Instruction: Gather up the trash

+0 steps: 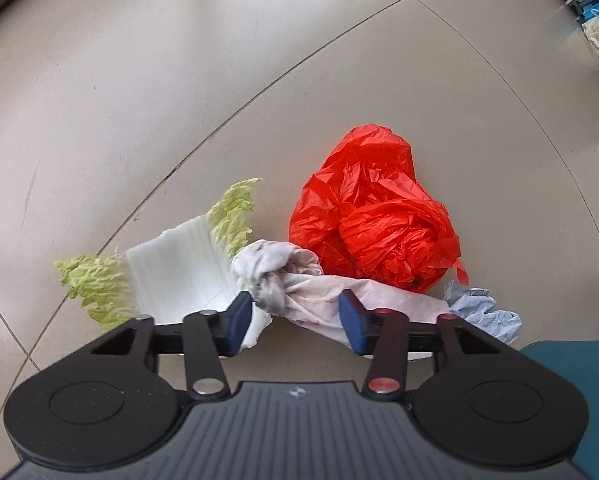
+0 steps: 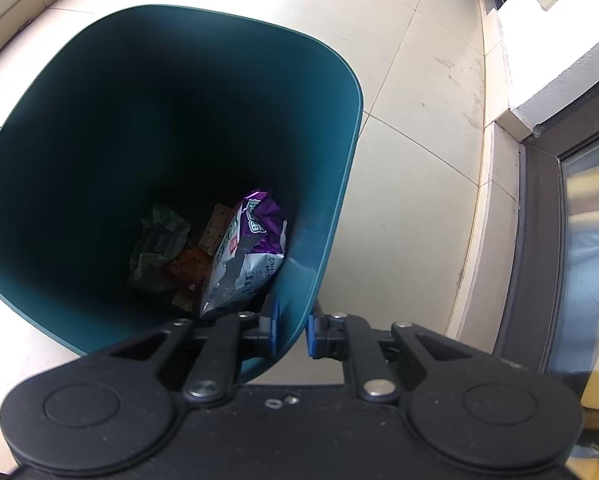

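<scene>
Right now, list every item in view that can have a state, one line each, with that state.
left gripper: open, jaws either side of the tissue
dirty tissue: crumpled, on the floor
cabbage leaf: lying on the floor
red plastic bag: crumpled, on the floor
blue glove: crumpled, on the floor
right gripper: shut on the bin's wall
teal bin: partly filled
purple snack bag: inside the bin

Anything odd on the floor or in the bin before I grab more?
The dirty, stained tissue between the left gripper's open fingers overlaps the cabbage leaf, so one might snag the other. The bin looks normal.
</scene>
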`<state>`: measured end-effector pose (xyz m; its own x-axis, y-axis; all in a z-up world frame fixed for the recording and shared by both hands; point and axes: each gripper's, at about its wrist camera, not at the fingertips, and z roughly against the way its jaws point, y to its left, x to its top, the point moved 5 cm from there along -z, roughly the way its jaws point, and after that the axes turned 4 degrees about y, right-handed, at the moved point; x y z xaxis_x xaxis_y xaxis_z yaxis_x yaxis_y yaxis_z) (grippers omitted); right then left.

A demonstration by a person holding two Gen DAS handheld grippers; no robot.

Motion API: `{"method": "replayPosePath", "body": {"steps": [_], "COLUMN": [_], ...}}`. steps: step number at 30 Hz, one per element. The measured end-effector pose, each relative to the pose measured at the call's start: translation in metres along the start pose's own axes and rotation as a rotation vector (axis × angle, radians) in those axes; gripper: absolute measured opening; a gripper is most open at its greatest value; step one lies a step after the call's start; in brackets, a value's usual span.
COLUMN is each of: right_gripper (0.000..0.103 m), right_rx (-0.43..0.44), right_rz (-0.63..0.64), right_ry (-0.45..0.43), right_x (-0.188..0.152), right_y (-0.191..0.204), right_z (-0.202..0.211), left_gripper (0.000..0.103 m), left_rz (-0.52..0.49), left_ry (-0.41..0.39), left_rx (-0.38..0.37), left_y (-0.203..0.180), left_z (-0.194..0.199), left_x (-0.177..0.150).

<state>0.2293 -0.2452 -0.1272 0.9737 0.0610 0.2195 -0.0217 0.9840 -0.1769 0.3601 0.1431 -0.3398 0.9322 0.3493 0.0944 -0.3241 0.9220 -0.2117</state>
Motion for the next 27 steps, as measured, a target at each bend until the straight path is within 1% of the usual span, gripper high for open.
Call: {"method": "replayPosePath", "body": {"steps": [1, 2, 3, 4, 6, 9, 10, 12, 14, 17, 21, 23, 24, 25, 26, 27], "right_gripper": [0.013, 0.013, 0.013, 0.013, 0.013, 0.013, 0.013, 0.013, 0.013, 0.013, 0.013, 0.014, 0.014, 0.014, 0.014, 0.014], "right_rx": [-0.002, -0.004, -0.006, -0.009, -0.013, -0.014, -0.015, -0.013, -0.014, -0.012, -0.004, -0.003, -0.005, -0.006, -0.005, -0.005], "right_rz": [-0.002, -0.003, -0.004, -0.003, -0.001, 0.001, 0.002, 0.002, 0.004, 0.002, 0.015, 0.019, 0.021, 0.022, 0.020, 0.019], "right_ry": [0.000, 0.001, 0.001, 0.002, 0.001, 0.000, 0.000, -0.001, -0.002, 0.000, -0.001, 0.000, 0.000, 0.000, 0.001, 0.001], "right_x": [0.000, 0.000, 0.000, -0.001, -0.001, 0.000, 0.000, 0.000, -0.001, -0.001, -0.002, -0.002, -0.002, -0.002, -0.002, -0.002], "right_y": [0.000, 0.001, 0.001, 0.001, 0.002, 0.003, 0.003, 0.003, 0.003, 0.003, 0.004, 0.004, 0.005, 0.004, 0.005, 0.005], "right_z": [0.000, 0.000, 0.000, 0.000, 0.000, 0.000, 0.000, 0.000, -0.001, 0.000, 0.000, 0.001, 0.001, 0.001, 0.001, 0.001], "left_gripper": [0.032, 0.028, 0.019, 0.015, 0.010, 0.008, 0.003, 0.000, 0.000, 0.000, 0.001, 0.006, 0.016, 0.037, 0.051, 0.073], "left_rz": [0.002, 0.000, -0.002, -0.002, -0.004, -0.023, -0.027, -0.033, -0.042, -0.105, -0.145, -0.127, -0.121, -0.119, -0.119, -0.118], "left_ry": [0.002, 0.000, -0.003, -0.002, -0.017, -0.044, -0.050, -0.060, -0.074, -0.106, -0.097, -0.075, -0.069, -0.059, -0.050, -0.050], "left_rx": [0.000, 0.003, 0.001, -0.005, -0.016, -0.009, -0.013, -0.025, -0.044, -0.054, -0.019, -0.030, -0.037, -0.043, -0.054, -0.062], "left_y": [0.001, 0.002, 0.004, 0.005, 0.010, 0.017, 0.020, 0.024, 0.027, 0.026, 0.029, 0.031, 0.032, 0.033, 0.033, 0.032], "left_z": [-0.002, -0.003, -0.004, -0.004, -0.001, 0.008, 0.012, 0.023, 0.038, 0.061, 0.072, 0.065, 0.060, 0.057, 0.052, 0.047], "left_x": [0.000, 0.000, -0.001, -0.001, -0.001, -0.001, -0.001, 0.001, 0.003, 0.006, 0.012, 0.015, 0.016, 0.017, 0.016, 0.016]}}
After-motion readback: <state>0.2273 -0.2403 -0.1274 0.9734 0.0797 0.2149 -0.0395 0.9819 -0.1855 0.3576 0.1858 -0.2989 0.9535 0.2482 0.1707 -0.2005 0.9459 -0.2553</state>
